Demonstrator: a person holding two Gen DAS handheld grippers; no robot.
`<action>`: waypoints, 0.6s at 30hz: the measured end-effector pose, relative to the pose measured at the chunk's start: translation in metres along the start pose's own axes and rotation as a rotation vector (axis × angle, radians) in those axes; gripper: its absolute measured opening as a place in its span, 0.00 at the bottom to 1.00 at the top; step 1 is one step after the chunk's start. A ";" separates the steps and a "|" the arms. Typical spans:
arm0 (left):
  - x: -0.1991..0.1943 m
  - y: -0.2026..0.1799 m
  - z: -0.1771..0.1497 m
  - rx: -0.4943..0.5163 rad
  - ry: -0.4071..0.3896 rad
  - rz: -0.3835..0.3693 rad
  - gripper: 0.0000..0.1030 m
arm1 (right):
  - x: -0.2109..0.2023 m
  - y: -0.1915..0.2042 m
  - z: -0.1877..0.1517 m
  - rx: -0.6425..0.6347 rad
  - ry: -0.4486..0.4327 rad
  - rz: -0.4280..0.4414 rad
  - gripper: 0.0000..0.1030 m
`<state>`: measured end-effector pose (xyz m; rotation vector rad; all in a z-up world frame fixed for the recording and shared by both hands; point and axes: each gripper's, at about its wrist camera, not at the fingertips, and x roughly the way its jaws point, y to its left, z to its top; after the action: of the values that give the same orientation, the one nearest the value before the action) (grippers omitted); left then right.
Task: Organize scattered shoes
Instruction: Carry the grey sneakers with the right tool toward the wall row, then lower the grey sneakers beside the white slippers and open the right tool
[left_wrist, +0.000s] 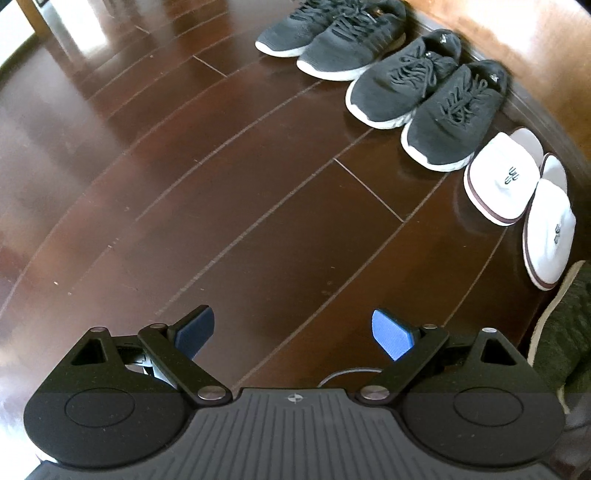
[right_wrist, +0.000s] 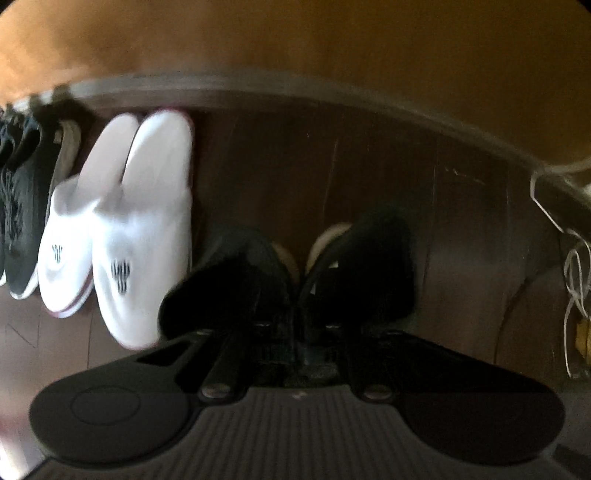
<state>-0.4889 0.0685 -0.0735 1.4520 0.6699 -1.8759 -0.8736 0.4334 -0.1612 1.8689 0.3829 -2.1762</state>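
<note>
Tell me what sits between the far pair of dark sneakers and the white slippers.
A second pair of dark sneakers sits between the far sneakers and the white slippers, all in one row by the wall, seen in the left wrist view.

Dark reddish-brown wooden floorboards (left_wrist: 221, 192) are filling most of the left wrist view, their seams running diagonally from lower left to upper right. Bright daylight is glaring off the boards in the upper left of the frame. A warm orange-brown wall (right_wrist: 295, 40) is spanning the top of the right wrist view, with a pale baseboard (right_wrist: 258, 86) curving beneath it. White cords (right_wrist: 574, 291) are lying at the right edge.
</note>
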 end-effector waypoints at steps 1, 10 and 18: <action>0.001 -0.004 0.000 0.001 0.001 -0.001 0.93 | 0.002 0.000 0.004 -0.008 0.007 0.003 0.05; 0.012 -0.013 -0.013 -0.009 0.049 0.007 0.93 | 0.001 -0.031 -0.007 0.018 0.071 0.141 0.55; 0.013 -0.006 -0.017 -0.028 0.066 0.018 0.93 | 0.005 -0.038 -0.031 0.053 0.147 0.291 0.51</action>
<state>-0.4851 0.0823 -0.0906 1.5026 0.7100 -1.8046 -0.8591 0.4796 -0.1695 1.9779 0.0730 -1.8832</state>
